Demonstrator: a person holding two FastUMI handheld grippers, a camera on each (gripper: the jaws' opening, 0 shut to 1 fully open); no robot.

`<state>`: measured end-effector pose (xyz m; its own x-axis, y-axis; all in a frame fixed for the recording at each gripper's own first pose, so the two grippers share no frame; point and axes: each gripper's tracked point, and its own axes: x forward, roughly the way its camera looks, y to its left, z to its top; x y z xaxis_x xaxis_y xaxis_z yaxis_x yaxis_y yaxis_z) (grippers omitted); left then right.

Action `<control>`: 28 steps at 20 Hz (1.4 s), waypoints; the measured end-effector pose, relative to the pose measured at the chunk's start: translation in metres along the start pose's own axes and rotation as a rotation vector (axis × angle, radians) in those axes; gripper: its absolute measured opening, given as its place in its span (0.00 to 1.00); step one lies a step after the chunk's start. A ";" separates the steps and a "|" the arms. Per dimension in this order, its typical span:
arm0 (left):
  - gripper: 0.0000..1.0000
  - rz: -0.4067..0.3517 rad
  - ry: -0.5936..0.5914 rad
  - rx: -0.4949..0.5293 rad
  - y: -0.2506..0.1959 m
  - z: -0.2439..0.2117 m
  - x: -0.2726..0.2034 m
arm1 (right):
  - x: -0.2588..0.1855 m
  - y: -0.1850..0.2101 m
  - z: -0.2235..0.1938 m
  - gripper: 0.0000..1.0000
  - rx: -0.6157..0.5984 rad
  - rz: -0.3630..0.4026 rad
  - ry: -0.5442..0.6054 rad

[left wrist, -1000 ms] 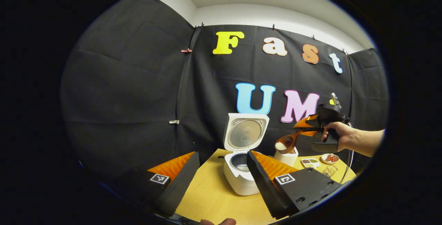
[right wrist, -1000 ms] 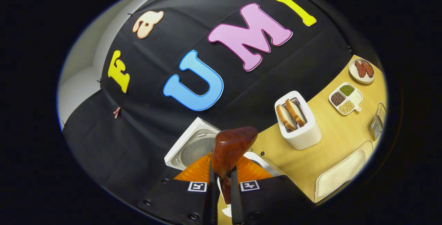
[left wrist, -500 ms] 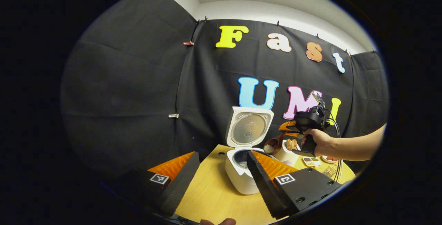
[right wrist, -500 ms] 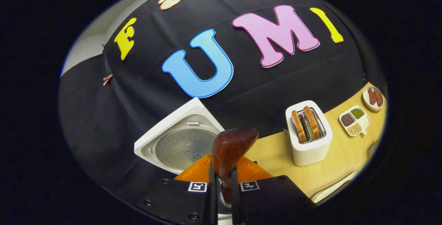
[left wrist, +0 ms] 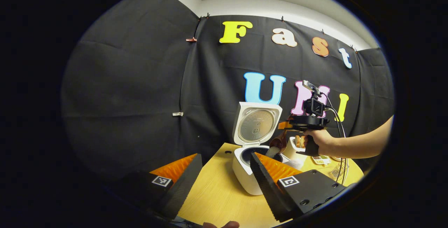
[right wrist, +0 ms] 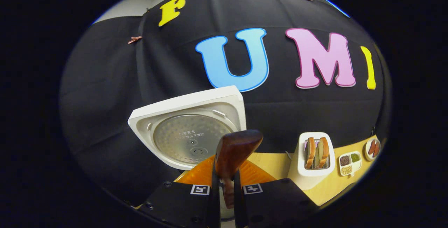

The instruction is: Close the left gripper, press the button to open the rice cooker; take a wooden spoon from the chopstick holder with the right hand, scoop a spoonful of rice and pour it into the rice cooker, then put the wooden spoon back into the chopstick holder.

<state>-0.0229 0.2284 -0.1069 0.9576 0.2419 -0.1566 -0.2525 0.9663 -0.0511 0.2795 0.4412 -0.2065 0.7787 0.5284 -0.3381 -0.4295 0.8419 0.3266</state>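
The white rice cooker [left wrist: 245,175] stands on the wooden table with its lid [left wrist: 257,125] raised. In the left gripper view a hand holds my right gripper [left wrist: 285,125] just right of the lid. The wooden spoon [left wrist: 277,144] hangs from it, bowl tipped down over the open pot, with white rice at its lip. In the right gripper view my right gripper [right wrist: 226,193] is shut on the spoon's handle [right wrist: 231,151], with the cooker lid [right wrist: 189,133] close ahead. My left gripper [left wrist: 224,186] stands wide open in front of the cooker, nothing between its fingers.
A white toaster [right wrist: 313,159] holding bread slices stands right of the cooker. Beyond it lie a divided dish of grains [right wrist: 348,163] and a small plate [right wrist: 372,147]. Bare tabletop [left wrist: 217,196] lies in front of the cooker.
My right gripper has moved left and down to the cooker, and the spoon has tipped from level to bowl-down over the pot. The left gripper has stayed open.
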 end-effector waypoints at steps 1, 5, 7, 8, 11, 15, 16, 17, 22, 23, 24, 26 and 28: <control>0.96 0.003 0.000 0.001 0.001 0.000 -0.001 | -0.001 0.007 0.003 0.19 -0.045 0.015 -0.005; 0.96 0.010 0.007 -0.009 0.000 -0.002 -0.005 | 0.000 0.040 0.013 0.15 -0.246 0.091 -0.037; 0.96 0.016 0.005 -0.005 -0.001 -0.002 -0.006 | -0.001 0.059 0.016 0.20 -0.354 0.136 -0.061; 0.96 0.018 0.001 -0.001 0.000 -0.002 -0.007 | -0.003 0.069 0.016 0.19 -0.409 0.158 -0.068; 0.95 0.022 -0.006 0.003 0.001 0.000 -0.008 | -0.014 0.093 0.017 0.19 -0.551 0.203 -0.101; 0.95 0.025 -0.016 0.001 0.004 0.003 -0.010 | -0.021 0.105 0.005 0.19 -0.669 0.220 -0.117; 0.95 0.026 -0.016 0.002 0.004 0.002 -0.011 | -0.022 0.106 0.005 0.20 -0.684 0.219 -0.120; 0.95 0.026 -0.015 0.002 0.005 0.002 -0.011 | -0.021 0.106 0.006 0.19 -0.690 0.216 -0.122; 0.96 0.032 -0.014 0.000 0.003 0.001 -0.014 | -0.022 0.093 0.014 0.19 -0.542 0.200 -0.089; 0.95 0.031 -0.015 0.004 0.001 0.002 -0.016 | -0.025 0.088 0.015 0.19 -0.463 0.202 -0.071; 0.95 0.029 -0.017 0.013 -0.001 0.002 -0.017 | -0.030 0.086 0.018 0.20 -0.369 0.204 -0.056; 0.95 0.025 -0.021 0.026 -0.005 0.005 -0.019 | -0.041 0.080 0.030 0.20 -0.170 0.216 -0.028; 0.95 0.016 -0.024 0.025 -0.011 0.008 -0.022 | -0.051 0.068 0.043 0.20 0.002 0.225 -0.015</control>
<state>-0.0396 0.2127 -0.0955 0.9565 0.2592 -0.1339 -0.2646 0.9641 -0.0237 0.2306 0.4673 -0.1290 0.6700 0.7015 -0.2430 -0.5927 0.7025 0.3939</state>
